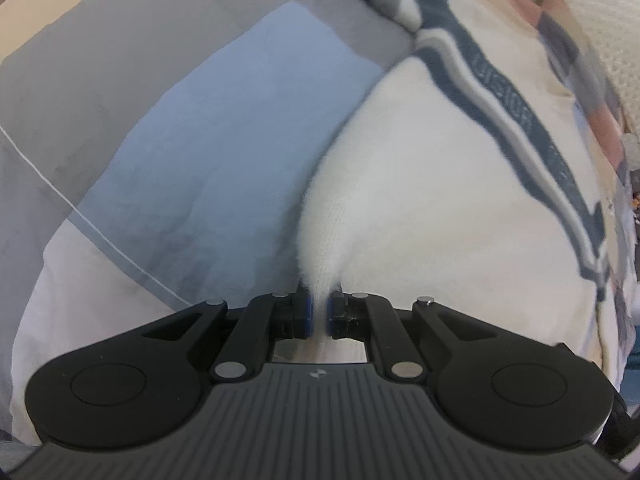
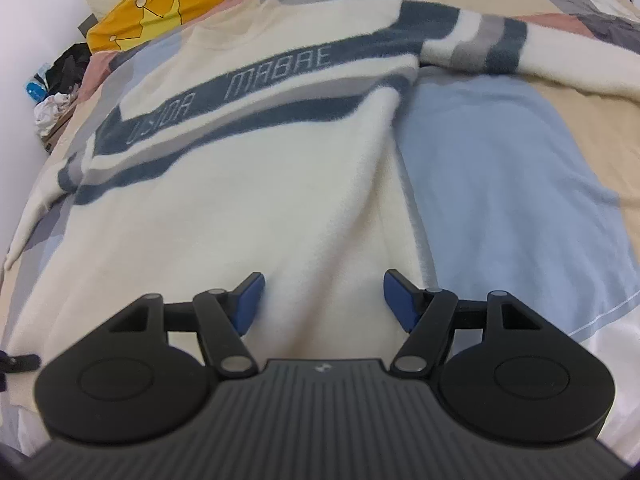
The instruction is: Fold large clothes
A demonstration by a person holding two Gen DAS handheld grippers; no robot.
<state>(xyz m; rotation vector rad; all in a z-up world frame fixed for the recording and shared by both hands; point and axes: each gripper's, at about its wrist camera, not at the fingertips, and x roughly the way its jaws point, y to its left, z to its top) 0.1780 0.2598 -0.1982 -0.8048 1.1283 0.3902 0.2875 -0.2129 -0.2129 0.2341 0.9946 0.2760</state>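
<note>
Sweater (image 2: 248, 184), cream and fuzzy, lies spread flat on the bed, front up, on a patchwork bedcover (image 2: 512, 184) of blue, grey, beige and pink blocks. A dark blue-grey band (image 2: 256, 80) with pale lettering runs across the sweater's chest, with a second dark stripe just below it. One sleeve (image 2: 520, 52), banded in the same dark blue and grey, stretches away from the sweater's body toward the right of the right wrist view; the other sleeve trails off the sweater's opposite side toward the left edge of that view.

At the sweater's hem, the left gripper (image 1: 319, 314) has its jaws closed tight on a pinch of the cream fabric, which bunches into a narrow ridge rising from between the blue pads (image 1: 306, 314). In that view the light blue block of the bedcover (image 1: 208, 168) lies just beside the sweater's edge.

The right gripper (image 2: 324, 300) hangs over the lower part of the sweater, near its side edge, with its jaws wide apart. Cream fabric shows between the blue pads (image 2: 250, 300), but they are not pressing on it, and nothing is held.

Beyond the sweater's collar, a yellow cushion (image 2: 156, 8) with a crown drawing rests against a pale pillow. A small heap of dark and white items (image 2: 60, 84) sits past the sweater's far shoulder, off the bed's edge.
</note>
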